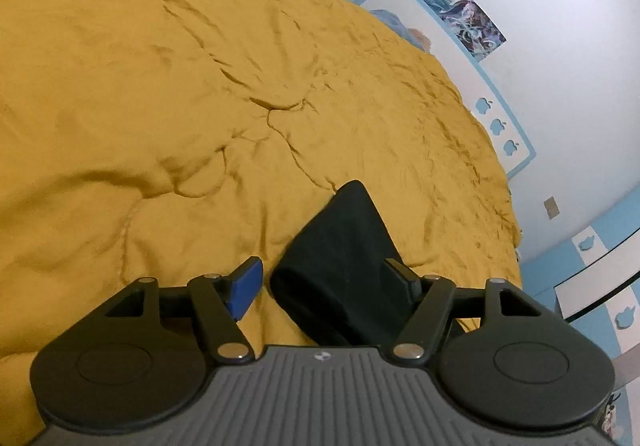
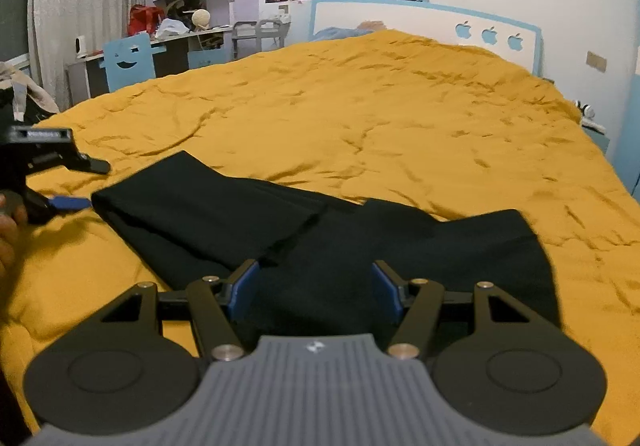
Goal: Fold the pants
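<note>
Black fabric: pants (image 2: 304,230), 1 pair, lying flat on the yellow quilt (image 2: 400,118) near its front edge, well short of the headboard (image 2: 424,20). The legs look already laid 1 over the other, leg end pointing toward the desk (image 2: 168,50) side, the wider waist end nearest the right gripper.

Right gripper (image 2: 316,286): jaws wide apart, holding nothing, poised low over the waist end; contact with the cloth cannot be told.

Left gripper (image 1: 328,282): jaws wide apart, holding nothing. The leg end of the pants (image 1: 344,258) sits between its 2 fingers, the blue pad (image 1: 246,290) just beside the cloth edge. The right view shows the same tool level with the leg end, 1 finger above and 1 at quilt height.

Step in hand, as judged: taking hold of both ends for a crosswise fold.

Handling notes:
- Slide the lower finger under all layers before closing, or only the top layer lifts.
- Avoid pinching the quilt with the cloth.
- Close both tools near matching edges, so the fold lands square.
- Lift just clear; dragging will wrinkle the soft quilt and skew the legs.
</note>
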The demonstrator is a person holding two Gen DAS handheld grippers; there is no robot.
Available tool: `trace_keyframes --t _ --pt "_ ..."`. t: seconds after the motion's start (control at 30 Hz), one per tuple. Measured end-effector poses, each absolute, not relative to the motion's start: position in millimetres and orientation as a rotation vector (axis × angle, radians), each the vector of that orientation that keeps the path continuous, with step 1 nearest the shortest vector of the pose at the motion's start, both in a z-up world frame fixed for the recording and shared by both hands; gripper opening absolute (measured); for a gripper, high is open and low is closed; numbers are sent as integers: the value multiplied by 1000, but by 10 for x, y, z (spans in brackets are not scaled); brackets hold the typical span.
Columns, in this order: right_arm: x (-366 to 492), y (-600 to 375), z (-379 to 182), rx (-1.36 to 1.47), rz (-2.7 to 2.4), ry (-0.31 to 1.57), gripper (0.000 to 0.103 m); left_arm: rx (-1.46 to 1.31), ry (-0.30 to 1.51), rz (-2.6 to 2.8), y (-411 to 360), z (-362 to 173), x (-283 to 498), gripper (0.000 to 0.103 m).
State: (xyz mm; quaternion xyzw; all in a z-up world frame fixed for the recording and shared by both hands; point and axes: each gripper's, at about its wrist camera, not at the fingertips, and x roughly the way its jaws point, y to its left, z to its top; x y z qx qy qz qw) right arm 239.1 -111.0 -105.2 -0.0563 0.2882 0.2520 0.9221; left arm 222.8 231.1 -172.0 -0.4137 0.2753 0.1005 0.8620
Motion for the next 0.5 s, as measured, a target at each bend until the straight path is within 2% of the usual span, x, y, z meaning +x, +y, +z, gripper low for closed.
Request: trace_keyframes --t 0.13,0.2,0.5 --pt "2486 -855 -1102 -119 543 602 58 -871 637 170 2348 -1833 2371 87" --pt "2526 -717 -1135 -127 541 596 58 -871 679 171 2358 -1912 2452 87" --pt "2743 -73 -1391 -249 413 565 56 -920 648 160 2410 -1993 2408 88"
